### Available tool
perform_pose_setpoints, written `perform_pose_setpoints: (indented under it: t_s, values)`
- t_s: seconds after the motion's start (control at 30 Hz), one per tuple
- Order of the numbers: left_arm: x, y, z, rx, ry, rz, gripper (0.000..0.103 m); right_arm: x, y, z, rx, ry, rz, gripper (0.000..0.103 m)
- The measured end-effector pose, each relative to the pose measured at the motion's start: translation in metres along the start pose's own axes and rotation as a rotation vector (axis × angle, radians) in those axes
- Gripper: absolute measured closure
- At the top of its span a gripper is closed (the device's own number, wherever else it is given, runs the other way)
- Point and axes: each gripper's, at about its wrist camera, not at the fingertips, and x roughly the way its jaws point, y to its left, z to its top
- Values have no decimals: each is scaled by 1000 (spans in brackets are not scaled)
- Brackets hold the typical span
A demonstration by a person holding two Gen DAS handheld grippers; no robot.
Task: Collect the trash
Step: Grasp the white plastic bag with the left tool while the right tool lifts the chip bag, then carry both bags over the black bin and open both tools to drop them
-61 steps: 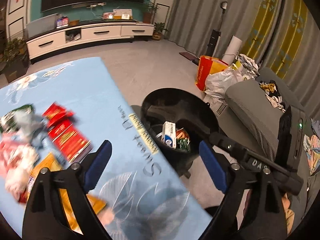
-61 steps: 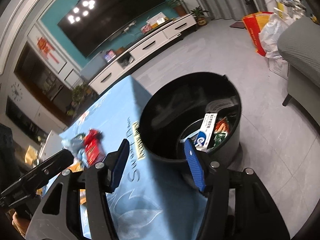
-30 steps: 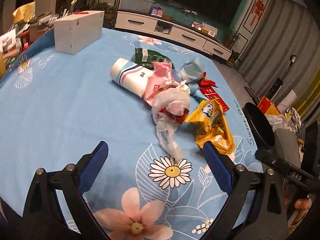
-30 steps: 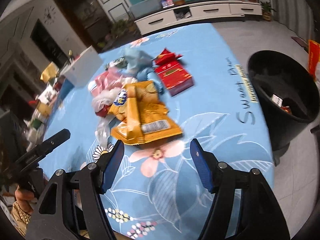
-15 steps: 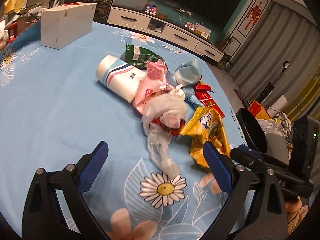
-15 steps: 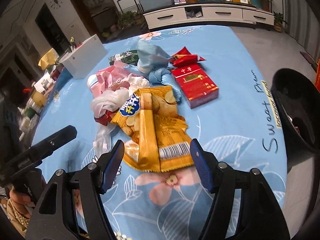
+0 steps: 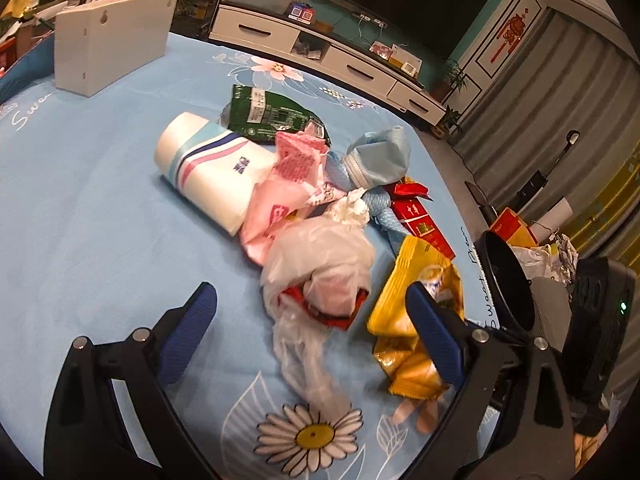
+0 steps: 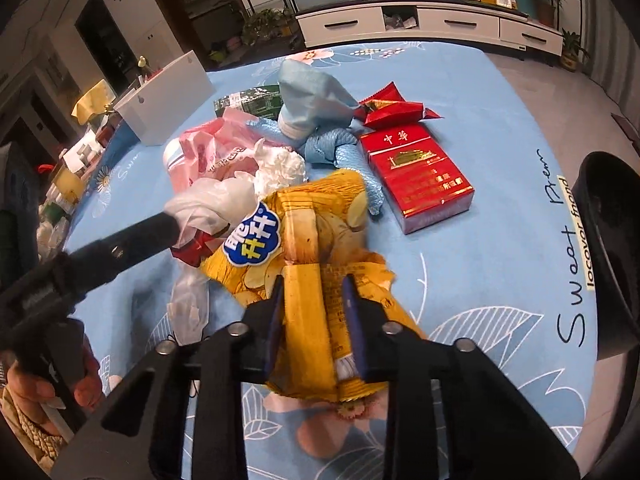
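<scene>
A pile of trash lies on the blue flowered tablecloth (image 7: 100, 200). My right gripper (image 8: 314, 300) is shut on the near end of a yellow chip bag (image 8: 304, 232), which also shows in the left wrist view (image 7: 416, 300). My left gripper (image 7: 312, 316) is open, its fingers on either side of a crumpled clear plastic bag (image 7: 320, 264). Behind lie a pink wrapper (image 7: 288, 184), a white striped roll (image 7: 208, 168), a green packet (image 7: 272, 114), a light blue cloth (image 8: 316, 100) and a red cigarette carton (image 8: 416, 172). The black trash bin (image 8: 608, 216) stands off the table's right edge.
A white box (image 7: 108, 48) stands at the table's far left. A red snack wrapper (image 8: 396, 110) lies behind the carton. A TV cabinet (image 8: 420, 20) lines the far wall. Bags and a grey sofa (image 7: 552, 292) are beyond the bin.
Both grippers swung from over the bin to the trash pile. The right gripper moved onto the yellow chip bag and closed on it. The left gripper came closer to the plastic bag, still open.
</scene>
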Motion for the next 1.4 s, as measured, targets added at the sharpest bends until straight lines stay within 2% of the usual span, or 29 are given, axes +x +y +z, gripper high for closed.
perform_pose_setpoints:
  t_s: [0.1, 0.3, 0.37, 0.47, 0.53, 0.67, 1.0, 1.17, 1.4]
  values:
    - [9, -5, 5, 5, 5, 4, 15, -3, -3, -1, -1, -5, -2, 84]
    - [25, -9, 5, 13, 39, 20, 46, -22, -20, -6, 44, -30, 16, 85]
    - [26, -9, 3, 15, 44, 24, 62, -32, -28, -7, 64, -41, 19, 85]
    - [23, -9, 0, 12, 49, 15, 77, -43, -35, -8, 79, -62, 11, 85]
    - [19, -9, -3, 12, 50, 11, 81, -49, -38, -9, 91, -77, 10, 85]
    - [3, -16, -9, 35, 43, -16, 85, -61, -43, -11, 113, -103, 12, 85]
    - [-37, -57, -8, 126, 15, -70, 85, -99, -72, -14, 187, -201, -13, 85]
    - [-36, -95, -6, 187, 25, -127, 85, -125, -105, -21, 262, -272, -44, 85]
    - [-12, -165, 2, 288, 43, -208, 85, -158, -165, -38, 395, -359, -98, 85]
